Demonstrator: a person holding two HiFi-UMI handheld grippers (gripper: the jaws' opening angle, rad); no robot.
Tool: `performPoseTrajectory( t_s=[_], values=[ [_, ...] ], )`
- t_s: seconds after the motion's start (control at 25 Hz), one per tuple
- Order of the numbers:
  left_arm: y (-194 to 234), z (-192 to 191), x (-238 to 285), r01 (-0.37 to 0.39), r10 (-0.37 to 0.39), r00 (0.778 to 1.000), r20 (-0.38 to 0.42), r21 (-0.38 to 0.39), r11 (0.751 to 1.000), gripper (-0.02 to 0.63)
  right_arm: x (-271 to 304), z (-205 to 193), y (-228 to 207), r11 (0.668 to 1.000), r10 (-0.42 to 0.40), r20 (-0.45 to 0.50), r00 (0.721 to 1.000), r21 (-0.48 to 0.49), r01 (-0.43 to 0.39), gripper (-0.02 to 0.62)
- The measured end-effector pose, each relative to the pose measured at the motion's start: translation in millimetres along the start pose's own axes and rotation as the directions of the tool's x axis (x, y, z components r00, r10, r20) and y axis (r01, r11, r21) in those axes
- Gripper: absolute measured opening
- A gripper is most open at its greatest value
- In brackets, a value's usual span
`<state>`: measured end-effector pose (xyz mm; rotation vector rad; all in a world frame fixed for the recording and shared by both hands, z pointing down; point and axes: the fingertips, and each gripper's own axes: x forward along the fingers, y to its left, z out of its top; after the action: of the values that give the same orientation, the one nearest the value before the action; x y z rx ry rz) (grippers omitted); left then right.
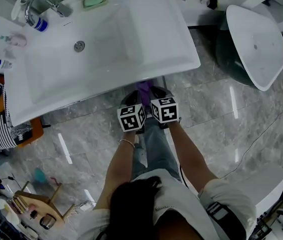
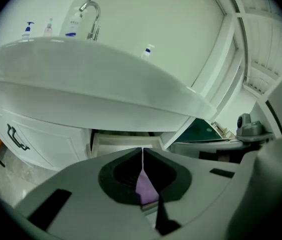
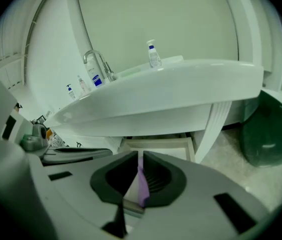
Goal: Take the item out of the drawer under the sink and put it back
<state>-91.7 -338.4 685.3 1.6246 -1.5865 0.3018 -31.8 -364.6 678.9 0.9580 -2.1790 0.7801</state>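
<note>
The person stands at the vanity with both tools held close together, side by side and nearly touching. The left gripper point(image 2: 142, 153) has its jaws pressed together on a thin purple item point(image 2: 145, 188). The right gripper point(image 3: 140, 158) pinches the same purple item in the same way, so it is held from both sides. That is likely because it is flat and limp, and a single grip would let it droop. Whether it is cloth or a bag I cannot tell. It is up in the air, just in front of the sink's front edge and not in the drawer. Right behind it, the white drawer point(image 3: 156, 143) under the sink point(image 1: 116, 39) stands pulled out, seemingly ready to take the item back. Farther off, along the sink's back edge, are the faucet point(image 1: 42, 5), a green soap bar point(image 1: 94, 0) and a few small bottles point(image 2: 27, 30).
</note>
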Motion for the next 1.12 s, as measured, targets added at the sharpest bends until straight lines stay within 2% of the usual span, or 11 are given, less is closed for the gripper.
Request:
performPoseTrajectory(
  t_s=[0.2,0.48,0.64,0.88,1.12],
  values=[
    [-16,14,-25,0.025,-0.025,0.999,0.032,0.011,1.0,0.014,-25,9,11,1.0,-0.011,0.025,1.0,-0.006,0.011,0.023],
    [-33,39,-67,0.062,-0.068,0.994,0.091,0.073,0.995,0.014,-66,31,32,0.999,-0.023,0.134,0.991,-0.02,0.026,0.015],
    [-43,53,-94,0.082,-0.096,0.985,0.145,0.097,0.992,0.014,-94,44,46,0.997,-0.028,0.215,0.976,-0.061,0.042,0.015],
    [-62,74,-141,0.1,-0.138,0.96,0.242,0.159,0.982,0.014,-133,57,68,0.995,-0.025,0.313,0.949,-0.083,0.053,0.015],
    [-75,100,-196,0.097,-0.169,0.913,0.371,0.204,0.974,0.014,-177,76,97,0.99,0.015,0.446,0.895,-0.132,0.049,0.015]
  ],
)
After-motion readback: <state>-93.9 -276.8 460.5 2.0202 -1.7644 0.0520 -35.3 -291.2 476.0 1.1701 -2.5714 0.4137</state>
